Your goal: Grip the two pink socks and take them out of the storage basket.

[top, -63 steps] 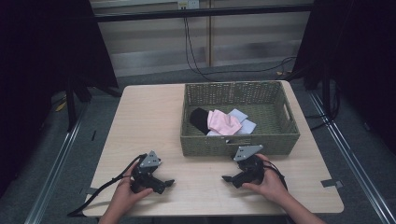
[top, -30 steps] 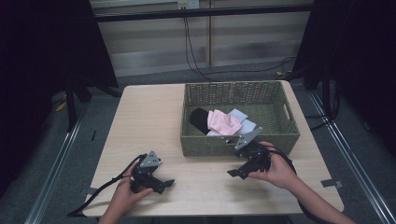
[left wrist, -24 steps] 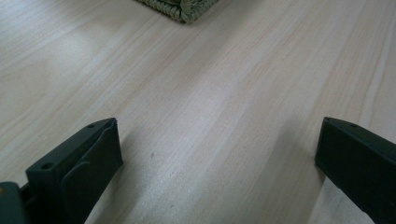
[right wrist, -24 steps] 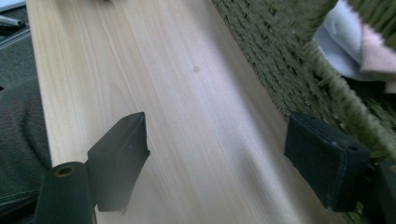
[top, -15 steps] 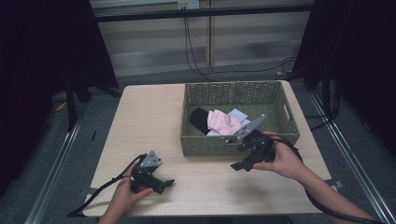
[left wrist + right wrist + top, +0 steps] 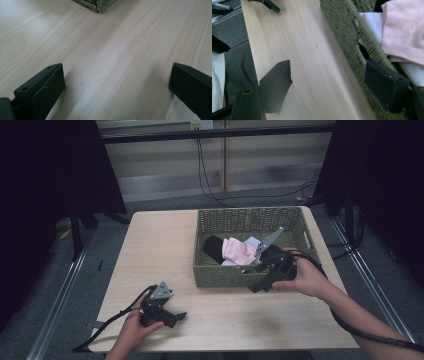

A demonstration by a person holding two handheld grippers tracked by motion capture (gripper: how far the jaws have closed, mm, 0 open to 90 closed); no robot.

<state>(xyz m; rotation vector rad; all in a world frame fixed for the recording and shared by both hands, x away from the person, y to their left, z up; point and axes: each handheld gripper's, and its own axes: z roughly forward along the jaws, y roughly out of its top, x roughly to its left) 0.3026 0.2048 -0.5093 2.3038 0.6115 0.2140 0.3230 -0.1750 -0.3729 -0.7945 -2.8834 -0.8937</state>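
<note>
While the right gripper (image 6: 261, 281) hangs at the near wall of the woven basket (image 6: 216, 272), its jaws spread wide and holding nothing, the step in hand looks like a reach for the cloths inside. In the right gripper view one jaw sits over the counter (image 6: 294, 55) and the other over the basket's rim, so the gripper straddles the wall. To do this well, it likely needs to lift clear of the rim, carry both jaws inside, and come down on the pink cloth (image 6: 238, 251), which lies on top of the pile between a black cloth (image 6: 214, 246) and a white cloth (image 6: 252, 242). Pinching a raised fold, not a flat patch, should give a surer hold and avoid snagging the weave or dragging the neighbours along.

The left gripper (image 6: 175, 318) rests low on the counter near the front edge, well apart from the basket, jaws likewise released and empty.

No brand, label or readable writing appears on anything.
</note>
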